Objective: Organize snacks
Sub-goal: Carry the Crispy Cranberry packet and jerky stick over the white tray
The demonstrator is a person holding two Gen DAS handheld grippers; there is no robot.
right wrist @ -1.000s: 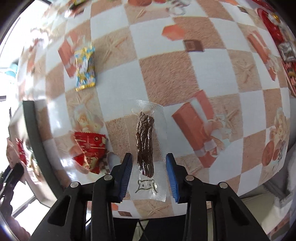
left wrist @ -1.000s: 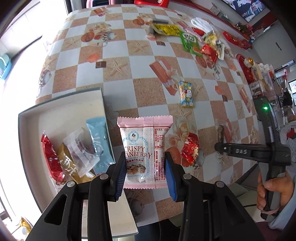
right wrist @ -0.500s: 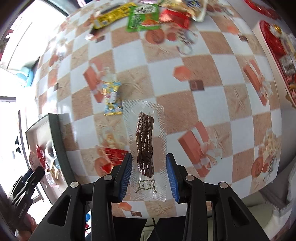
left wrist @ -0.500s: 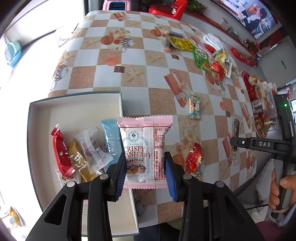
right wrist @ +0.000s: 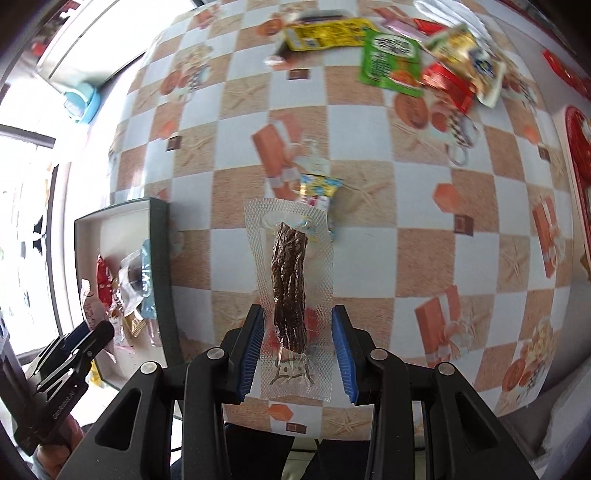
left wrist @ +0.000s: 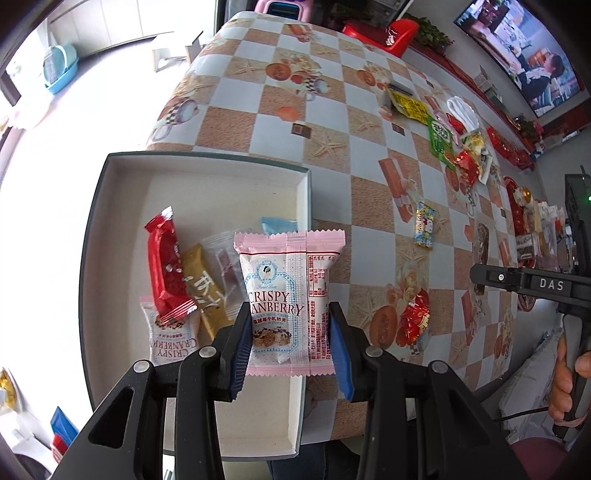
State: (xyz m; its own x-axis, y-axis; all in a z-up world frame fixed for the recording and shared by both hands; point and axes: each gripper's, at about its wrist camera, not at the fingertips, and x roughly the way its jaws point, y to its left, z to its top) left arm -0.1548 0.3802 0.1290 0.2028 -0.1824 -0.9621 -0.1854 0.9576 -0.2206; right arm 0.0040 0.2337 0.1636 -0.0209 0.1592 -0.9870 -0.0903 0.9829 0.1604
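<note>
Checkered tablecloth (left wrist: pixel 373 199) printed with starfish, cups and gift boxes, wall-mounted television (left wrist: pixel 524 55) at upper right, red plastic chair (left wrist: pixel 384 31) beyond the table's far edge, light-blue basket (left wrist: pixel 59 68) on the bright floor at upper left

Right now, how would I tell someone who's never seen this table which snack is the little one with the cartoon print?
Start at the white box at the near edge of the checkered table, then look past its right wall onto the open cloth. The cartoon-print candy lies there alone. It is small and foil-edged with pale blue and yellow print, unlike the red wrapper nearer the table edge.
</note>
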